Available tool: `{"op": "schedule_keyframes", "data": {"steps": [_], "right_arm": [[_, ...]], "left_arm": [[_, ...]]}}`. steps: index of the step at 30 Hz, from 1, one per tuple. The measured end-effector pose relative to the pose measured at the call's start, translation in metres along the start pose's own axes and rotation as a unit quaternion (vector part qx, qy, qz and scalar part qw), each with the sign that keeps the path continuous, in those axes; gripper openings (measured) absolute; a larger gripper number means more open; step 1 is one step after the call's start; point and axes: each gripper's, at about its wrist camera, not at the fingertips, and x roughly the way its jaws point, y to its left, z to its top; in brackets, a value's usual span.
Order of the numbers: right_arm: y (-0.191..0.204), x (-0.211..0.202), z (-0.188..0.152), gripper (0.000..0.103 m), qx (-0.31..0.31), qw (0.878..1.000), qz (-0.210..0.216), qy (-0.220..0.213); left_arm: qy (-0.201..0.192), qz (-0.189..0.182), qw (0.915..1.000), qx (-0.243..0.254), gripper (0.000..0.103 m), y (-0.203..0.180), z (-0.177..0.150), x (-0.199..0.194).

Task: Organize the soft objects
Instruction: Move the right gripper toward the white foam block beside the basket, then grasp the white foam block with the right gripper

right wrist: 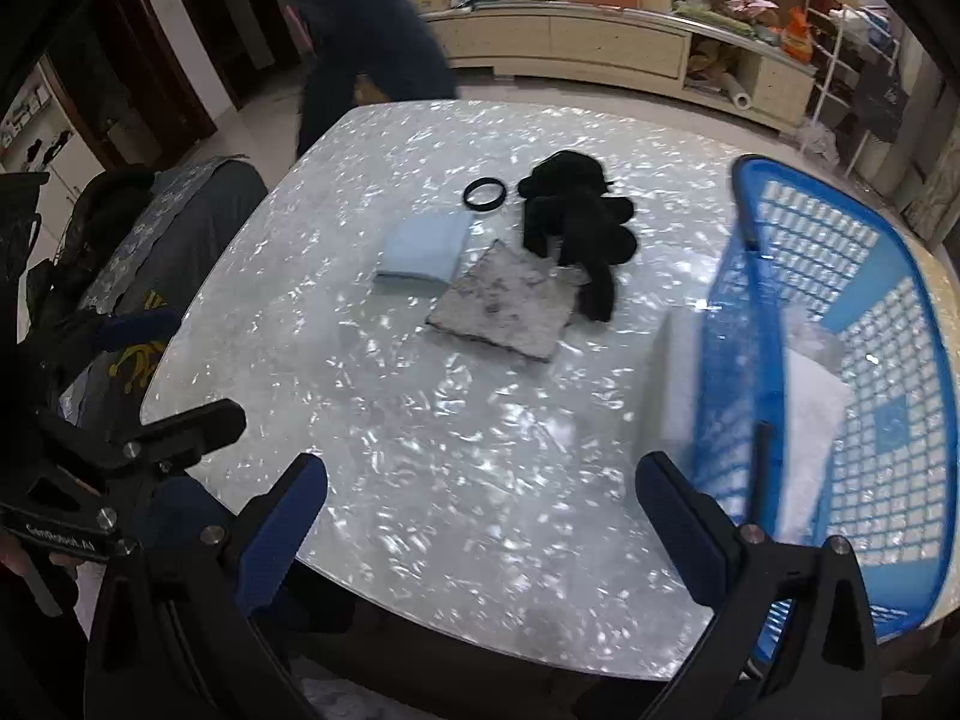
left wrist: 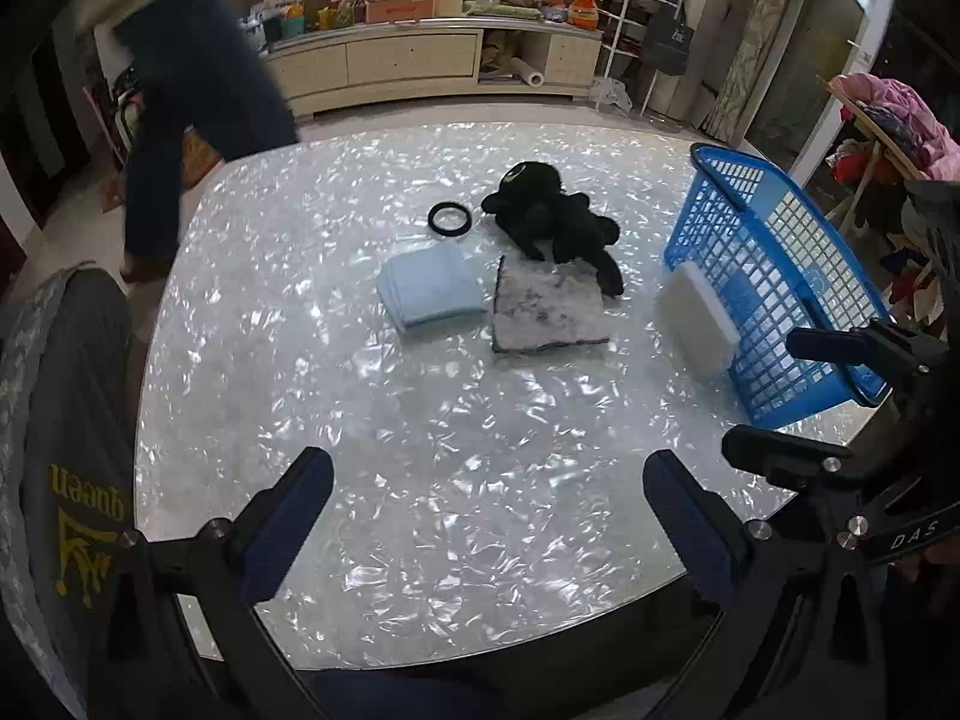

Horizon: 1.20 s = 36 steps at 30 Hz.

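On the pearly white table [left wrist: 420, 420] lie a black plush toy [left wrist: 558, 222], a folded light blue cloth [left wrist: 432, 291], a grey-white fuzzy cloth [left wrist: 546, 309] and a black ring [left wrist: 450, 219]. A white sponge block [left wrist: 699, 324] leans against the outside of a blue plastic basket [left wrist: 774, 276] at the right. The same things show in the right wrist view: plush [right wrist: 576, 228], blue cloth [right wrist: 423, 255], grey cloth [right wrist: 507, 309], ring [right wrist: 485, 193], sponge [right wrist: 669, 378], basket [right wrist: 852, 372]. My left gripper [left wrist: 489, 516] and right gripper [right wrist: 480, 516] are both open and empty above the near table edge.
A white item [right wrist: 810, 438] lies inside the basket. A person in dark trousers [left wrist: 198, 120] stands at the table's far left. A chair draped with grey clothing [left wrist: 66, 420] is at the left. A cluttered cabinet [left wrist: 420, 54] stands beyond.
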Motion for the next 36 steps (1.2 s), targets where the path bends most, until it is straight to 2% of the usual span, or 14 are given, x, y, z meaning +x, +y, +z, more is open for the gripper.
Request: {"op": "schedule_keyframes", "data": {"steps": [6, 9, 13, 17, 26, 31, 36], "right_arm": [[0.002, 0.024, 0.005, 0.103, 0.004, 1.000, 0.002, 0.019], [0.003, 0.030, 0.009, 0.103, -0.006, 0.999, -0.033, 0.018], [0.003, 0.027, 0.012, 0.100, -0.001, 1.000, -0.018, 0.012], [-0.001, 0.043, 0.011, 0.099, 0.006, 0.999, -0.015, 0.036], [-0.017, 0.057, 0.011, 0.097, 0.029, 0.993, -0.102, 0.042], [-0.027, 0.074, 0.011, 0.097, 0.034, 0.989, -0.129, 0.066], [-0.039, 0.083, 0.015, 0.097, 0.051, 0.986, -0.143, 0.064]], "left_arm": [[0.012, 0.002, 0.9999, -0.006, 0.102, 0.009, -0.001, 0.015], [0.021, 0.004, 0.9998, -0.003, 0.102, 0.010, 0.000, 0.026], [0.023, -0.015, 0.9996, -0.008, 0.103, 0.013, 0.001, 0.033], [0.027, -0.003, 0.9996, -0.006, 0.103, 0.015, 0.002, 0.041], [0.029, -0.013, 0.9995, -0.001, 0.103, 0.010, 0.009, 0.060], [0.039, -0.026, 0.9989, 0.006, 0.103, 0.007, 0.008, 0.076], [0.045, -0.029, 0.9985, 0.010, 0.103, 0.007, 0.009, 0.091]]}}
